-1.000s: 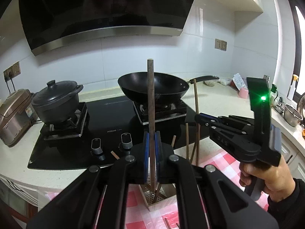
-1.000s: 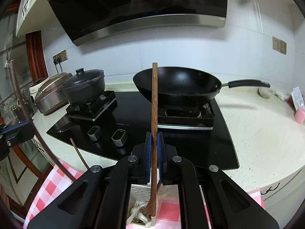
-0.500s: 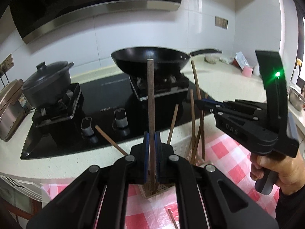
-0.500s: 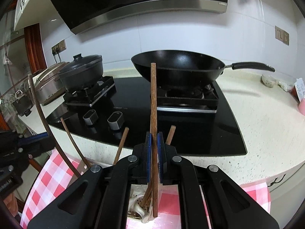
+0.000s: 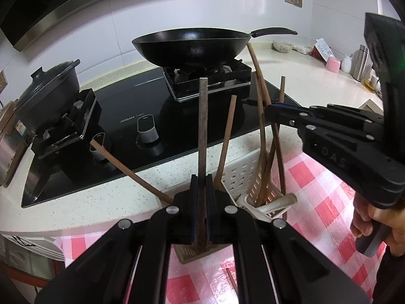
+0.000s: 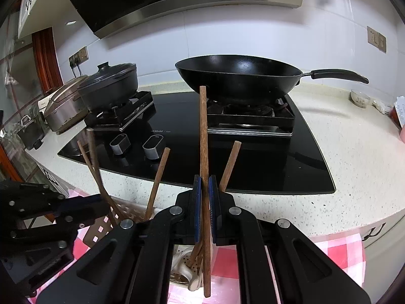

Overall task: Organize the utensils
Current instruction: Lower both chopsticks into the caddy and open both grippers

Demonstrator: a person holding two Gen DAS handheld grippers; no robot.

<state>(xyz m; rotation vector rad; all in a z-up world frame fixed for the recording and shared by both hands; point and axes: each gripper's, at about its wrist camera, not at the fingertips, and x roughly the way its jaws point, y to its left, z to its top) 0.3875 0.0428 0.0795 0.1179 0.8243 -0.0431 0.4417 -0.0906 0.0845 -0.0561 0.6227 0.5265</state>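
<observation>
Bright, sharp, fisheye-warped edges

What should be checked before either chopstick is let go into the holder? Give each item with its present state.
1. Left tongs shut on the dark chopstick: ok.
2. Right tongs shut on the brown chopstick: ok.
3. Dark chopstick's lower end over the white holder: cannot tell, the tongs hide it.
4. Brown chopstick's tip inside the holder: not ok, in the right wrist view it seems to hang in front of the rim.
5. Both chopsticks near upright: ok.
6. Room among the utensils already standing in the holder: cannot tell; several lean across it.
</observation>
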